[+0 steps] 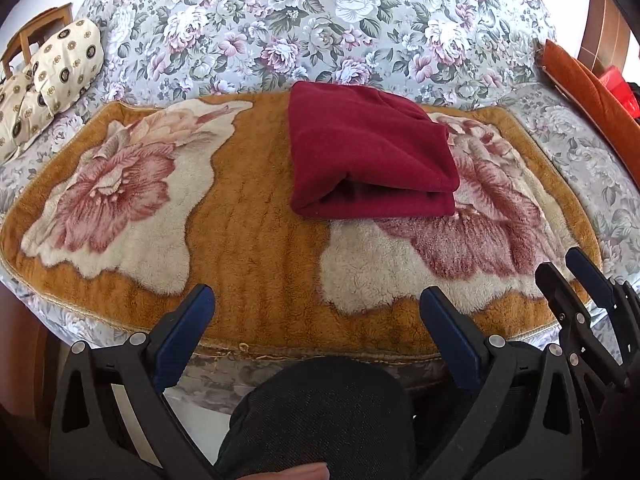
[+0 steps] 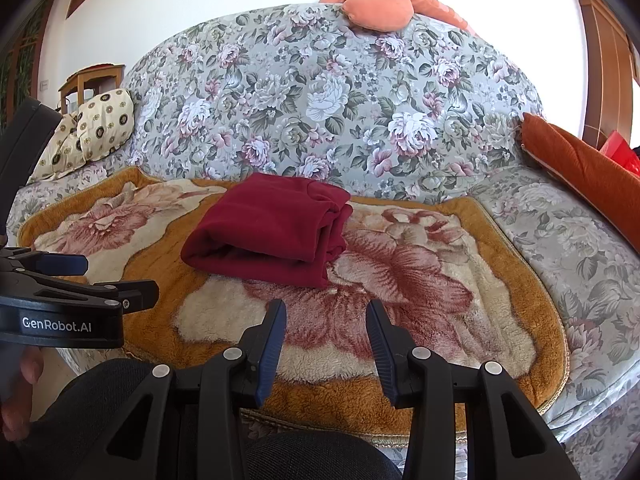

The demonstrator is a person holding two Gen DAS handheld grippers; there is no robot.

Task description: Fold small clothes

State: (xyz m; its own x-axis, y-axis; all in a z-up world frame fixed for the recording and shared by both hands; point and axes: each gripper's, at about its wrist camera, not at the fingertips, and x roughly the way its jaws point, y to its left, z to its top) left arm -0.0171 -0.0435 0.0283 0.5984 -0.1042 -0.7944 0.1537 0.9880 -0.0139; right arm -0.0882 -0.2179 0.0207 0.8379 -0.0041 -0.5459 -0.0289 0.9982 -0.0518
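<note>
Garment (image 1: 368,152), dark red fleece, lies folded into a thick rectangle.

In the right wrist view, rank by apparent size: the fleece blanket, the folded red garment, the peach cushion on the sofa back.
1. Fleece blanket
2. Folded red garment
3. Peach cushion, though it lies farthest away, so its true size is unsure.

The folded garment (image 1: 370,152) sits on the plush mat (image 1: 256,208), which lies on the sofa seat (image 1: 576,140). Backrest (image 1: 304,20) right behind it. Both hand-held grippers are in front, well apart from it.
</note>
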